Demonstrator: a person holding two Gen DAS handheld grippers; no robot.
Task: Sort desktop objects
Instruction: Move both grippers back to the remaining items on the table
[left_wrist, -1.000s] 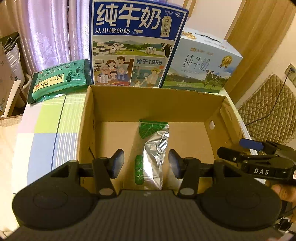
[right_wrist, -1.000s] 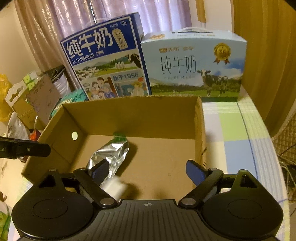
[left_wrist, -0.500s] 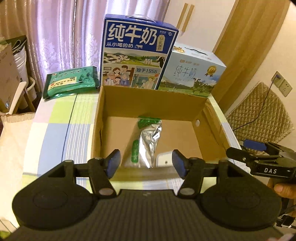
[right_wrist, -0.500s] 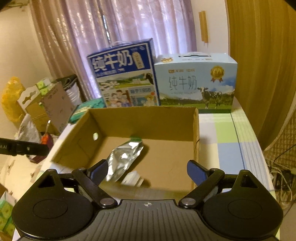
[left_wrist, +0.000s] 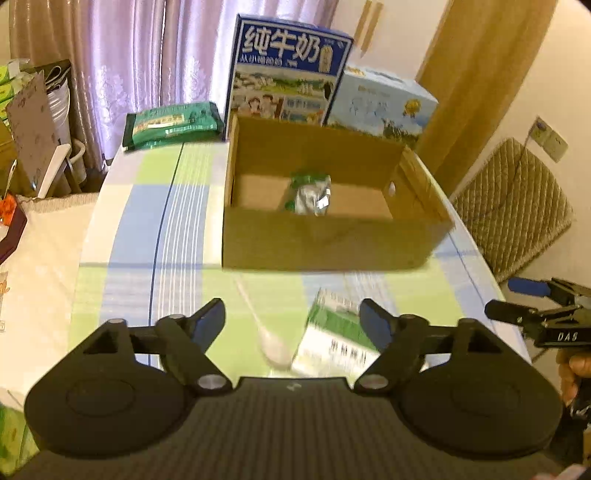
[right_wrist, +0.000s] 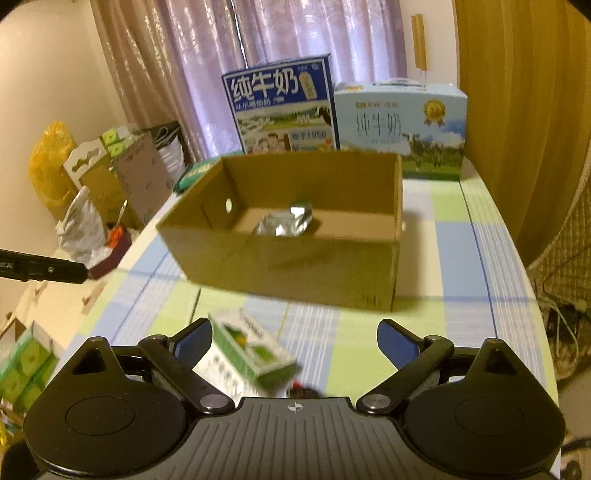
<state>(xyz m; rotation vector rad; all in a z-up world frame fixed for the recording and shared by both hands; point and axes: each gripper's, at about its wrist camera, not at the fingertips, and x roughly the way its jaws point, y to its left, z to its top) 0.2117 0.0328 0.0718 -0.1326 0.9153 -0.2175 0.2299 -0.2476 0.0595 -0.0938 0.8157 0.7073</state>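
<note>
Two claws are mine, one in each hand, and both are up over a table with a cloth of green, blue and white squares.

The biggest thing on the table is a brown cardboard box with no lid. It sits in the middle. Behind it stand a tall blue milk carton box and a pale blue milk box, side by side. A flat green packet lies at the far left corner of the table, near the purple curtain.

Inside the cardboard box lies a shiny silver pouch with a green top. It rests on the box floor, about in the middle.

Next is a small green and white carton. It lies on its side on the cloth, in front of the cardboard box and close to me. In my right view it shows just beside my left-hand finger.

A white plastic spoon lies just left of that carton, with its bowl toward me.

My left claw is spread wide and holds nothing. My right claw is spread wide too, with nothing between its fingers.
</note>
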